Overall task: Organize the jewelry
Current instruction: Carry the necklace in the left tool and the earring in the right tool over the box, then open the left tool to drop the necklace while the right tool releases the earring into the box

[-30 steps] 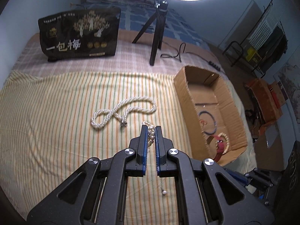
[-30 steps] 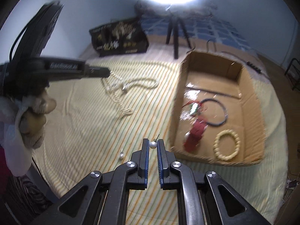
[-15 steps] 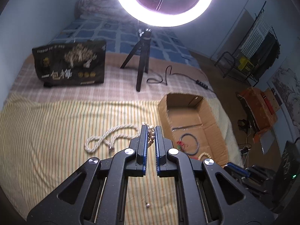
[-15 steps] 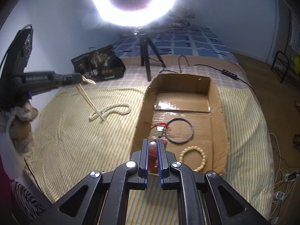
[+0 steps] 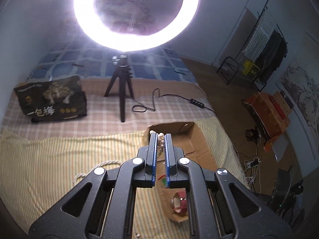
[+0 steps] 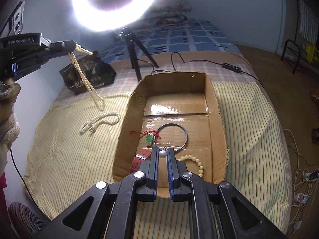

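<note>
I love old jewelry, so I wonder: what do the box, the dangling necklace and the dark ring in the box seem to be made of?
Box: brown corrugated cardboard, with ragged cut edges and glossy tape glinting on its floor.
Necklace: small cream beads with a soft sheen, pearl-like; whether real or imitation cannot be told.
Ring: thin, dark and rigid with a slight shine, possibly metal or a polished hard material; the look leaves it open.

My left wrist camera looks steeply down from high above the open brown cardboard box (image 5: pixel 196 143); my right sits nearer the box (image 6: pixel 216 107), which both views share.

Both hand-held grippers, left (image 5: pixel 161 137) and right (image 6: pixel 162 153), clamped, angled downward.
</note>
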A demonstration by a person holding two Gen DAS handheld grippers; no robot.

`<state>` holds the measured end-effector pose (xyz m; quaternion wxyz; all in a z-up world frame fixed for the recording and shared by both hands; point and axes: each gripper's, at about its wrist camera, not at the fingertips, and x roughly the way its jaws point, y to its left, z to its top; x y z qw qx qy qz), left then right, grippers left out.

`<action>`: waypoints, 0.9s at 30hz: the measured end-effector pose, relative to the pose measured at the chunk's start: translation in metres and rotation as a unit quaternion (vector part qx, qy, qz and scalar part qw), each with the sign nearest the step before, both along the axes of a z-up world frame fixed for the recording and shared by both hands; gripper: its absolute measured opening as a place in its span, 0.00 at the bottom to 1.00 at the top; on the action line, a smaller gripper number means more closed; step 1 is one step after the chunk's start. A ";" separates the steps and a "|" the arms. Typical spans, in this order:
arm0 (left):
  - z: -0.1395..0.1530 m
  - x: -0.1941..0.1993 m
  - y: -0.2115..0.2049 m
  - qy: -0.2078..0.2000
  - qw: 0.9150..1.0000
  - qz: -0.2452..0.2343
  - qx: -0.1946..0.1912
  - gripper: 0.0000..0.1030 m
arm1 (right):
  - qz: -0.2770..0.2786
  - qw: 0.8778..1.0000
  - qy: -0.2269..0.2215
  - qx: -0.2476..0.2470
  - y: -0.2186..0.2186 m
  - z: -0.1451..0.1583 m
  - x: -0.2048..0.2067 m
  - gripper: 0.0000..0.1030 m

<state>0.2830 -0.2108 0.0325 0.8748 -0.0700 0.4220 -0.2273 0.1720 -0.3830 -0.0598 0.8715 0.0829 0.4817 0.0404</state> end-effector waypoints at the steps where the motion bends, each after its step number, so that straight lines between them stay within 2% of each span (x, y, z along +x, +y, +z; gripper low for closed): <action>1: 0.001 0.002 -0.005 0.000 1.000 -0.003 0.001 0.04 | -0.004 1.000 0.000 0.002 -0.002 0.000 0.001 0.06; 10: -0.004 0.025 -0.058 0.005 1.000 -0.025 0.013 0.04 | -0.026 1.000 0.004 0.014 -0.021 -0.006 0.011 0.06; 17: -0.040 0.039 -0.090 0.021 0.998 -0.034 0.042 0.04 | -0.036 0.999 0.014 0.015 -0.026 -0.017 0.021 0.06; 27: -0.083 0.056 -0.108 0.047 0.996 -0.036 0.068 0.04 | -0.050 0.998 0.035 0.011 -0.034 -0.039 0.031 0.06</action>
